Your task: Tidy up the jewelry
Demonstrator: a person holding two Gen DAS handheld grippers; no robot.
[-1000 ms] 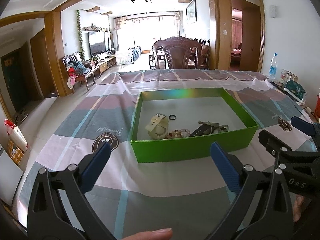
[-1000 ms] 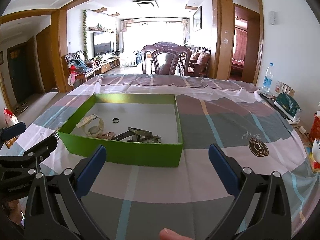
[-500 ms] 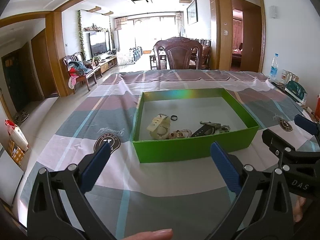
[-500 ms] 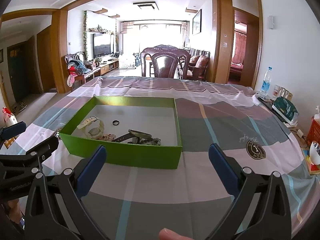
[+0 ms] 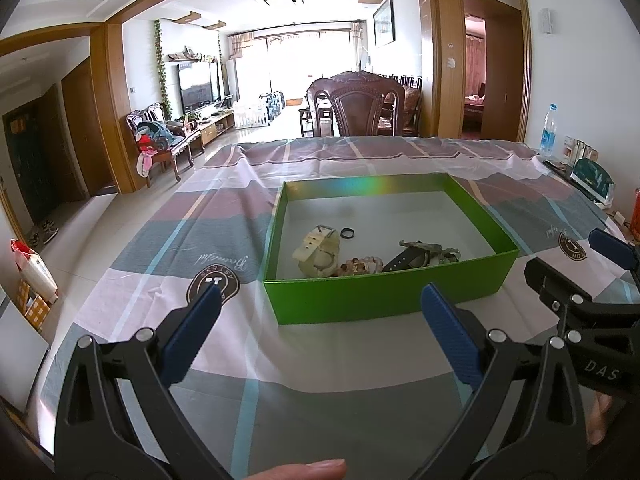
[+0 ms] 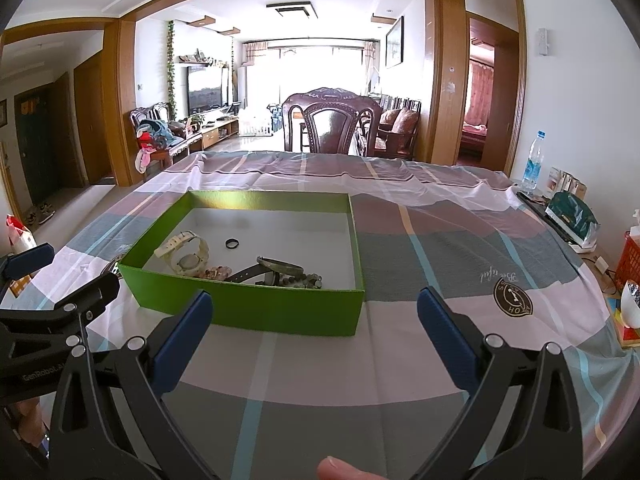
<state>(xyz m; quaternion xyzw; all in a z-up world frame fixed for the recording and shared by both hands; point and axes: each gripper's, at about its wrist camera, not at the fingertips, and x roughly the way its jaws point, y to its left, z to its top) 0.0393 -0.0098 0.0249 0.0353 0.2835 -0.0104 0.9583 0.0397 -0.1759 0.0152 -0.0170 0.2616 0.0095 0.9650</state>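
Jewelry all in the green box [image 5: 384,300] on the worktop [image 5: 320,368]: cream watch [image 5: 318,250], black ring [image 5: 347,233], bead bracelet [image 5: 362,266]. Left gripper [image 5: 320,320] and right gripper [image 6: 312,320] both wide apart, holding nothing, back from the box.

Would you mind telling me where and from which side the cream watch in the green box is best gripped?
Probably the strap. The cream watch lies in the green box's near-left corner, its strap arching up over the floor. Coming from above with the open left gripper clears the near wall and avoids the bead bracelet beside it.
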